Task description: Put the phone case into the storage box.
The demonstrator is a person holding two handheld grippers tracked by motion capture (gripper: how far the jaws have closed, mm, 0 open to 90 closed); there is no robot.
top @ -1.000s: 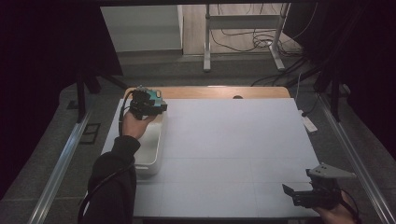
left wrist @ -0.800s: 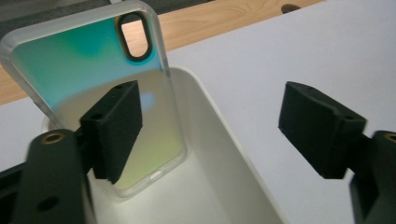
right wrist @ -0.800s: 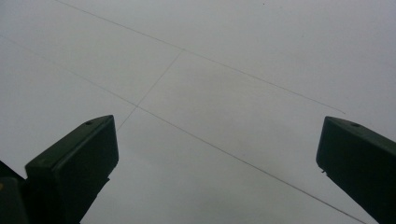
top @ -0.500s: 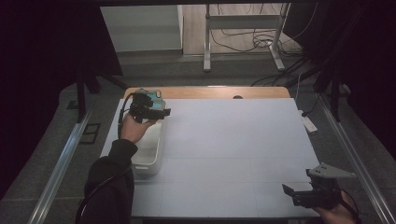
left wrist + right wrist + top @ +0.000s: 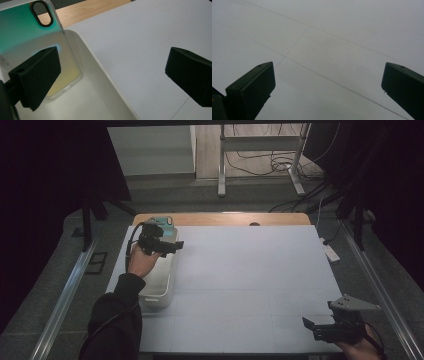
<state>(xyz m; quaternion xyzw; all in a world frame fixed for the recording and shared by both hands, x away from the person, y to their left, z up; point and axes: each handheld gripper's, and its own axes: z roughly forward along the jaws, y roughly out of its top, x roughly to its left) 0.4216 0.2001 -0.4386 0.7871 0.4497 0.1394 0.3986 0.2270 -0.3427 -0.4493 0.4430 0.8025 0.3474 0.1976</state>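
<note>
A person's left gripper (image 5: 161, 241) is hovering, jaws spread wide and holding nothing, over a white tub (image 5: 159, 292) at the table's (image 5: 250, 270) ten o'clock. Inside, a teal-to-yellow phone case (image 5: 30, 35) is leaning on the far wall, toward eleven o'clock from the jaws, long axis running twelve to six, camera cutout uppermost. The right gripper (image 5: 330, 327), also spread, is resting at five o'clock, far away.

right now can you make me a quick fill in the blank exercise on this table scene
1. The phone case leans inside the white ____.
2. The left claw has its jaws ____.
3. The right claw hovers over the ____ table cover.
4. The camera cutout on the case is ____ in shape.

Missing words: tub; open; white; oval
</note>
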